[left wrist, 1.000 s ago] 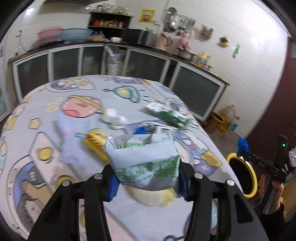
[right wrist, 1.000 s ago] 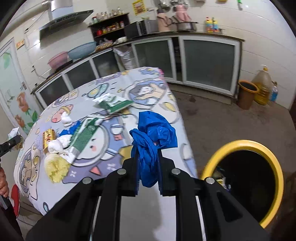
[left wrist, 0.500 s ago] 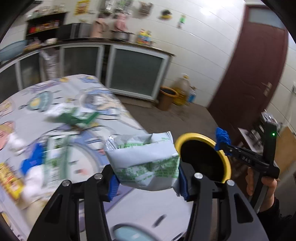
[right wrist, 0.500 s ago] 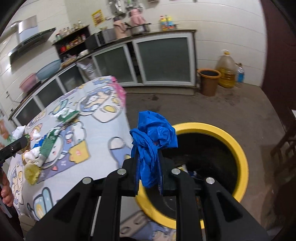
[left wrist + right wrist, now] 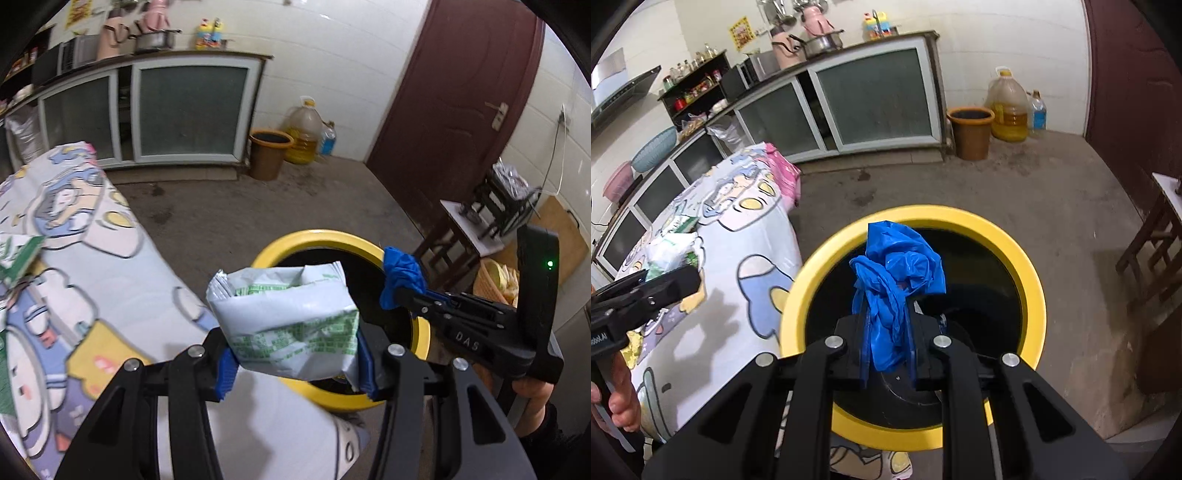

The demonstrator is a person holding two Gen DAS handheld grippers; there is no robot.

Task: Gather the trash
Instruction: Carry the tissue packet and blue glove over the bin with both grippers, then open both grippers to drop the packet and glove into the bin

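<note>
My left gripper (image 5: 295, 363) is shut on a crumpled white and green wrapper (image 5: 288, 317), held at the near rim of the yellow trash bin (image 5: 317, 236). My right gripper (image 5: 888, 354) is shut on a crumpled blue plastic bag (image 5: 897, 273), directly above the bin's dark opening (image 5: 979, 280). In the left wrist view the right gripper (image 5: 397, 291) reaches in from the right with the blue bag (image 5: 400, 275) over the bin's far rim. The left gripper (image 5: 665, 284) and its wrapper (image 5: 670, 253) show at the left of the right wrist view.
The table with a cartoon-print cloth (image 5: 110, 266) stands left of the bin, with more wrappers (image 5: 679, 223) on it. A brown bucket (image 5: 971, 131) and oil jug (image 5: 1008, 107) stand by the cabinets. A wooden stool (image 5: 1160, 243) and a dark red door (image 5: 450, 92) are on the right.
Both grippers swung from over the table toward the yellow bin. The blue bag is now above the bin's opening and the wrapper is at its rim. Both grips held.
</note>
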